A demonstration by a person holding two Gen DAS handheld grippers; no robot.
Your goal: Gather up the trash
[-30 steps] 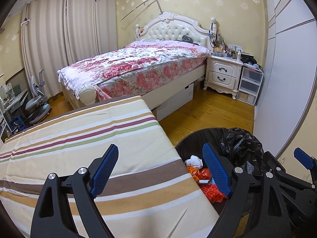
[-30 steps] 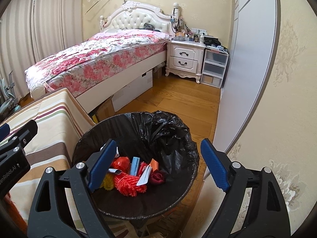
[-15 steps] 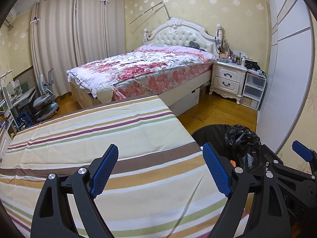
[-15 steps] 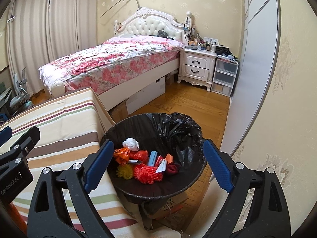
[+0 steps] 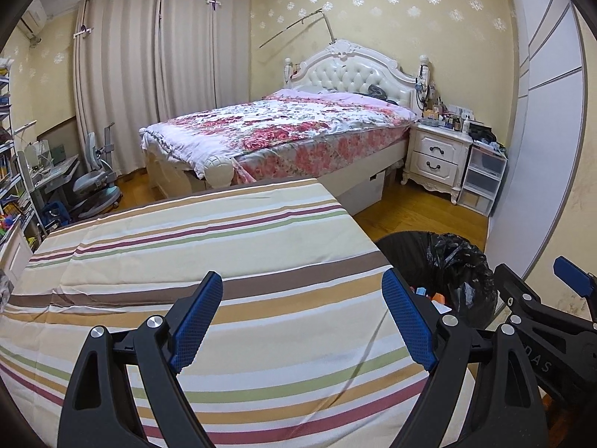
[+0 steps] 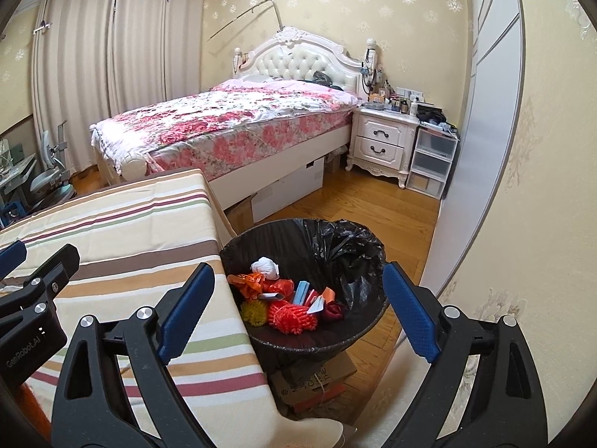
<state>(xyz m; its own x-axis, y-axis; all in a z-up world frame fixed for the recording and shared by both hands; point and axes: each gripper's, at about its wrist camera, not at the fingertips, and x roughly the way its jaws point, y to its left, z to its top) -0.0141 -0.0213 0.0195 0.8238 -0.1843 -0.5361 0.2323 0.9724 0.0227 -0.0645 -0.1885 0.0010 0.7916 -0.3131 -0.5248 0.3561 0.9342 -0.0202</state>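
Trash (image 6: 287,298) lies heaped in the bottom of the bin (image 6: 369,317), which stands on the floor just beside the worktop (image 5: 209,246): a crumpled white wad, torn orange plastic, a bright orange knobbly ball, a yellow bristly one, small blue and orange packets and a dark red lump. Since a second ago both views have drawn back from the bin and risen a little; the left one, which looked into the bin then, now takes in mostly striped cloth, with only the bin's rim at its right edge. Nothing is between the fingers of either tool. The right gripper (image 6: 298,311) has its blue pads wide apart above the near rim, having just opened slightly further; the left gripper (image 5: 304,321) is equally spread over the cloth.

My reading is that a drop has just finished and the hands are pulling away. No loose litter shows on the cloth, so the collecting looks done or close to it.

The bin is round, lined with a thin, glossy, wrinkled black bag (image 6: 347,246) bunched over the far rim. The cloth is smooth woven fabric in cream, tan, brown, maroon and green stripes, faintly creased. The pads are ribbed blue rubber on matte black plastic arms. Beyond lie a wooden floor (image 6: 377,209) and a bed (image 6: 224,123) under a quilted floral cover.
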